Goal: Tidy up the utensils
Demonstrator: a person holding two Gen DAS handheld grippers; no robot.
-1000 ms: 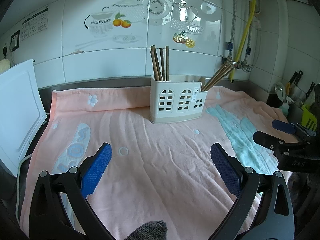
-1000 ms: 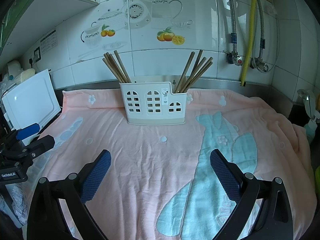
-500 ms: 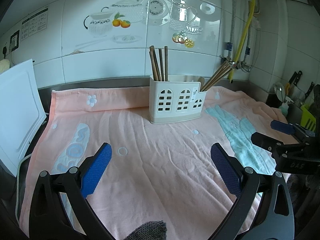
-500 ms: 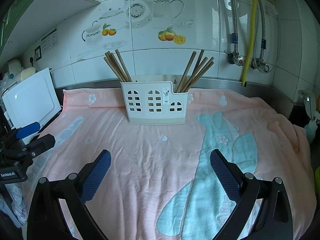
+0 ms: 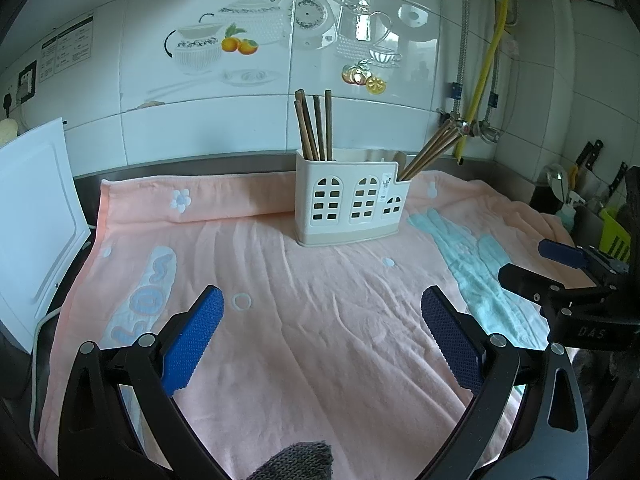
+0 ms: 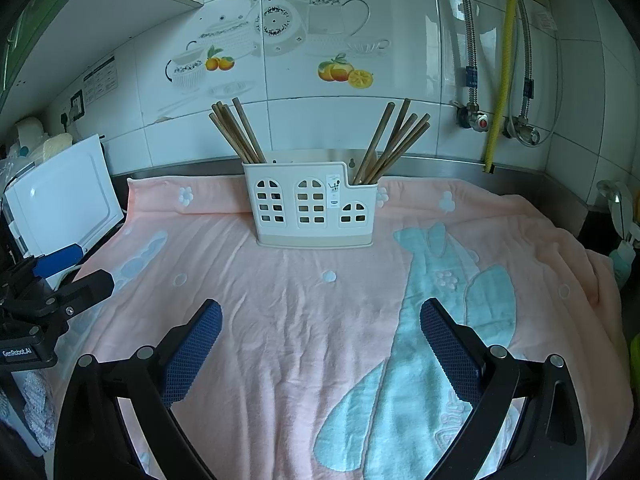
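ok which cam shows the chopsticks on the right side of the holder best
The right wrist view. There the right-hand chopsticks fan out fully against plain white tile above the utensil holder. In the left wrist view the same chopsticks lean away toward the pipe valves and bunch together, so single sticks are harder to separate.

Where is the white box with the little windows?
The white utensil holder stands at the back middle of the pink towel, near the tiled wall, chopsticks sticking from both ends.
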